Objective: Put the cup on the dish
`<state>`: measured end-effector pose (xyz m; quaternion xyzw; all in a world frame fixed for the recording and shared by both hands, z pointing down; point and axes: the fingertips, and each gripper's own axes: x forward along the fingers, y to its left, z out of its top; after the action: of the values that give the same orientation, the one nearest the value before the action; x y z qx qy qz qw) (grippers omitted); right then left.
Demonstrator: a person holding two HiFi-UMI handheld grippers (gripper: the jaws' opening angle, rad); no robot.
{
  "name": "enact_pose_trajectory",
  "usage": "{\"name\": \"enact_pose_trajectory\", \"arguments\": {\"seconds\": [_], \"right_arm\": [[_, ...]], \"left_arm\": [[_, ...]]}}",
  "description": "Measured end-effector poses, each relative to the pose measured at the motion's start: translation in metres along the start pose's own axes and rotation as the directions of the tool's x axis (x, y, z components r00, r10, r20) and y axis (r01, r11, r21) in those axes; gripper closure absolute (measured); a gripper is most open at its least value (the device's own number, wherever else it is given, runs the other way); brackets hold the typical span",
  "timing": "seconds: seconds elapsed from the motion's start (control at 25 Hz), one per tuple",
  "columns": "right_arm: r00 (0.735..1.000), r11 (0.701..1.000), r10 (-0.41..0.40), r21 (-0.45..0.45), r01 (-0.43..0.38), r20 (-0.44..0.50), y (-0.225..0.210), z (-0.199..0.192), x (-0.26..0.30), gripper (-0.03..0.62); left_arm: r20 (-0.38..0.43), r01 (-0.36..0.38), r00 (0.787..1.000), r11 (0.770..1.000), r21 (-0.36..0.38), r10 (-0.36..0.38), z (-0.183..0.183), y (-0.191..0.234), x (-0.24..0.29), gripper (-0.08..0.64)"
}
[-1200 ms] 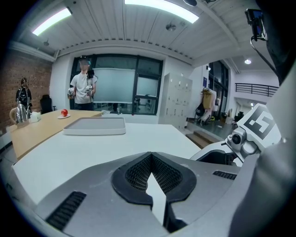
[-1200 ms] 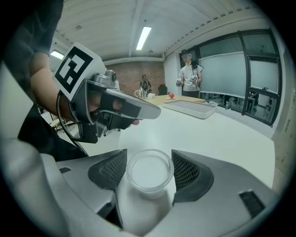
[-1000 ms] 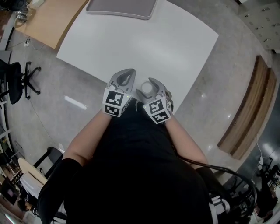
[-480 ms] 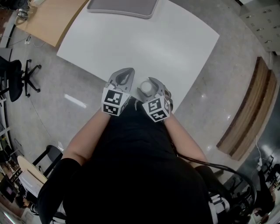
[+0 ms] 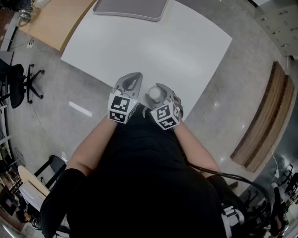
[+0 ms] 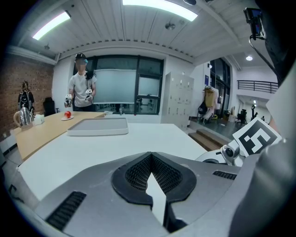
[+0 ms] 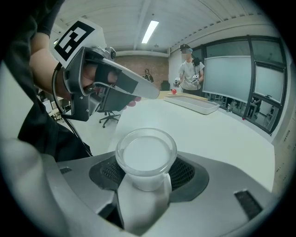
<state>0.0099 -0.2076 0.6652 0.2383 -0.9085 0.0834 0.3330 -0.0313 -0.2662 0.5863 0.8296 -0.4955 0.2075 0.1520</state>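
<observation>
**Cup in hand, dish far across the bench**

We hold the small translucent cup upright in our right gripper, its jaws pressed on the cup's lower wall, above the near edge of the white bench. Our left gripper is closed on nothing, just beside it. The only dish-like thing we see is the grey tray at the far end, well apart. We should carry the cup level, squeeze evenly, and set it down flat before letting go.

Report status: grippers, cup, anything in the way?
Left gripper shut, empty. Right gripper shut on cup, upright, at table's near edge. Tray at far end; nothing between.
</observation>
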Motion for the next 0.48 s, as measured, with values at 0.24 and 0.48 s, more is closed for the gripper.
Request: {"name": "enact_pose_trajectory", "arguments": {"seconds": [0.24, 0.48], "right_arm": [[1.000, 1.000, -0.006, -0.013, 0.006, -0.010, 0.001, -0.001, -0.003, 0.339], [1.000, 1.000, -0.011, -0.001, 0.011, 0.007, -0.004, 0.019, -0.016, 0.339]], "left_arm": [[0.020, -0.013, 1.000, 1.000, 0.021, 0.012, 0.011, -0.002, -0.008, 0.552], [0.054, -0.025, 0.998, 0.999, 0.032, 0.023, 0.028, 0.003, -0.020, 0.552]]}}
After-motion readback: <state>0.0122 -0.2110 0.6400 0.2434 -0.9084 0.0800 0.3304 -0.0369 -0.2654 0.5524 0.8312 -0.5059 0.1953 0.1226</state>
